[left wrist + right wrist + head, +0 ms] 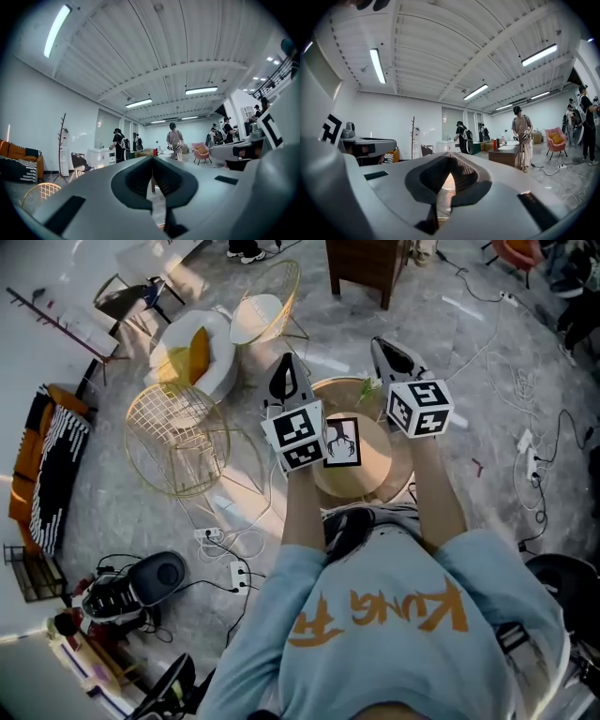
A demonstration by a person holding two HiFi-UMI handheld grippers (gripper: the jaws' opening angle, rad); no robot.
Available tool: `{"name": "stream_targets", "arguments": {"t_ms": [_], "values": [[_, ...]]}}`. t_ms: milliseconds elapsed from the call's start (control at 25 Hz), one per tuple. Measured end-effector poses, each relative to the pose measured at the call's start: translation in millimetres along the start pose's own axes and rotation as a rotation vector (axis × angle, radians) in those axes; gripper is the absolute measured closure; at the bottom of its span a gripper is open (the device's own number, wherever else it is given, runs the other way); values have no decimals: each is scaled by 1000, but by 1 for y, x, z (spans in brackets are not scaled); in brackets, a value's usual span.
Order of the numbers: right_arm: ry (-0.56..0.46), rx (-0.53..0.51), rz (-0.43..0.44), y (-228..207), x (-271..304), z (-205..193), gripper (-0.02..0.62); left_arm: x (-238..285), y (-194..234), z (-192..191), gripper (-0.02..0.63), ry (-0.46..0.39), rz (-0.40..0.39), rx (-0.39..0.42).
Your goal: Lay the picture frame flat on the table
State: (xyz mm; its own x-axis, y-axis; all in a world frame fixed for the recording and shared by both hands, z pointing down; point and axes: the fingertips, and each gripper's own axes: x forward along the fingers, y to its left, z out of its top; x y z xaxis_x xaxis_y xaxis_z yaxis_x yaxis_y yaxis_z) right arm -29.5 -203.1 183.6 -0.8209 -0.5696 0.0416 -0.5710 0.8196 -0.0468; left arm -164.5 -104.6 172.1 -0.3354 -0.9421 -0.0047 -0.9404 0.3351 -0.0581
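A black picture frame (342, 442) with a drawing in it sits on the small round wooden table (382, 472), its face turned up toward the head camera. It looks to be lying flat. My left gripper (286, 368) is held above the table's left side and my right gripper (391, 350) above its far right. Both point away from the frame and out into the room. The left gripper (152, 159) has its jaws shut with nothing between them. The right gripper (450, 157) is also shut and empty. Neither touches the frame.
Gold wire stools (178, 432) and a white chair with a yellow cushion (192, 357) stand left of the table. A dark wooden cabinet (367, 266) is beyond it. Cables and power strips (234, 573) lie on the floor. Several people (175, 140) stand across the room.
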Motion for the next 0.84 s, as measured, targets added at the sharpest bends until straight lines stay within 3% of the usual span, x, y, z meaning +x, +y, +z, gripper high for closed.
{"name": "stream_targets", "arguments": {"t_ms": [480, 840], "values": [[-10, -101, -54, -11, -12, 18, 598, 5, -9, 5, 586, -23, -22, -35], [-36, -102, -40, -7, -8, 34, 598, 12, -3, 4, 586, -9, -17, -59]]}}
